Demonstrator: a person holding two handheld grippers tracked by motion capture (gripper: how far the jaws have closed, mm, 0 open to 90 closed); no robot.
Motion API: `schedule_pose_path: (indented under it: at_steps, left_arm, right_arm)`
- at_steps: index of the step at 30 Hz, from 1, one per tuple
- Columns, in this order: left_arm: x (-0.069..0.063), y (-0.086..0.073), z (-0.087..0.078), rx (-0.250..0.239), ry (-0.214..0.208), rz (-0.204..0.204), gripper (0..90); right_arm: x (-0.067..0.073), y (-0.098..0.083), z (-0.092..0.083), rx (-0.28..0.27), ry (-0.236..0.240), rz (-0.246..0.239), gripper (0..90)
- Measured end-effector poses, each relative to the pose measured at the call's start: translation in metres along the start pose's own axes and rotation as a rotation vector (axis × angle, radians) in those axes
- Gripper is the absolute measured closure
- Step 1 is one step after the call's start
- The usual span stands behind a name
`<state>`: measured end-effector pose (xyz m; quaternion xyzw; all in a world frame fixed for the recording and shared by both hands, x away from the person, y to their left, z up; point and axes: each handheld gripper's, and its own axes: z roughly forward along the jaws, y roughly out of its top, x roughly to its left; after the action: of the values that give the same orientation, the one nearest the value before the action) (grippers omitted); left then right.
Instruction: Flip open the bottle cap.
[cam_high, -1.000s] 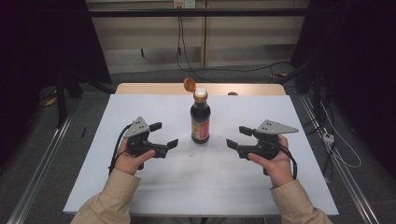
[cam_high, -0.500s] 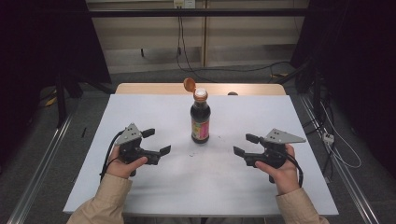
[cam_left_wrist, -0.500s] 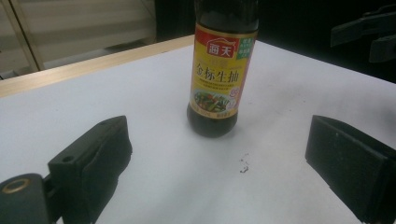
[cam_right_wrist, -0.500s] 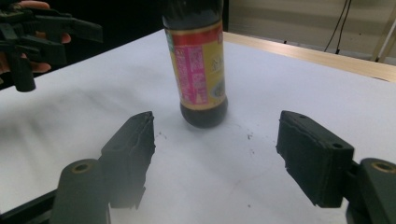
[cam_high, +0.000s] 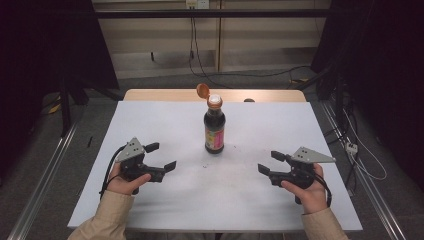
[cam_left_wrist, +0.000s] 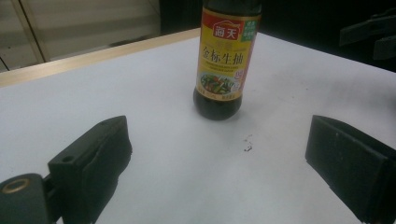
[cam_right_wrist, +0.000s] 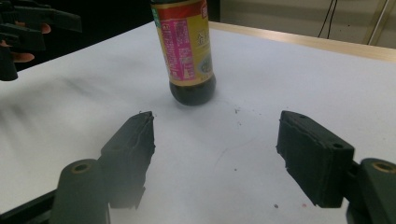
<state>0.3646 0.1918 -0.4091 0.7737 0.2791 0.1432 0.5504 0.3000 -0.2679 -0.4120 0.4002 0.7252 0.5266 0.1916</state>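
1. At mid-bench, toward the far edge: soy sauce bottle (cam_high: 214, 130) upright on the white bench (cam_high: 150, 120), dark liquid inside, yellow and red label, orange flip cap (cam_high: 202, 90) hinged open and tipped to the left of the neck.
2. To the left of the bottle, nearer the person: left hand-held gripper (cam_high: 161, 156) in the left hand (cam_high: 126, 181), low over the bench, jaws spread wide with nothing between them, pointing toward the bottle but well apart from it.
3. To the right of the bottle, nearer the person: right hand-held gripper (cam_high: 270, 162) in the right hand (cam_high: 306, 190), jaws likewise wide and empty, aimed at the bottle, well apart from it.
4. In the left gripper view: bottle standing beyond and between the two black jaws, label facing the camera, small dark specks (cam_left_wrist: 247, 143) on the bench in front of it.
5. In the right gripper view: bottle beyond the jaws, slightly left of centre, with the other hand-held gripper at the top left corner.
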Motion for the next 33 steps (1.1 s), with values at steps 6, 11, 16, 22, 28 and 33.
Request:
schedule_pose_path:
  at_steps: [6, 11, 16, 22, 28, 33]
  left_arm:
    - [0.001, -0.006, -0.006, 0.011, 0.001, 0.008, 6.5]
    - [0.001, -0.009, -0.012, 0.004, -0.002, 0.001, 6.3]
    - [0.002, -0.012, -0.017, 0.009, 0.007, -0.001, 6.3]
    - [0.004, -0.016, -0.023, 0.007, 0.009, -0.023, 6.3]
    - [0.006, -0.021, -0.027, 0.014, 0.015, -0.023, 6.3]
    - [0.008, -0.024, -0.031, 0.015, 0.026, -0.032, 6.3]
  right_arm:
    - [0.0, -0.01, -0.005, 0.003, -0.001, 0.0, 27.6]
    - [0.0, -0.016, -0.007, 0.005, -0.007, -0.006, 27.6]
    - [-0.003, -0.017, -0.011, -0.01, -0.013, -0.005, 27.6]
    - [-0.006, -0.022, -0.014, -0.006, -0.014, 0.004, 27.5]
    - [-0.009, -0.026, -0.018, -0.004, -0.025, 0.005, 27.5]
    - [-0.011, -0.029, -0.018, -0.001, -0.032, 0.007, 27.5]
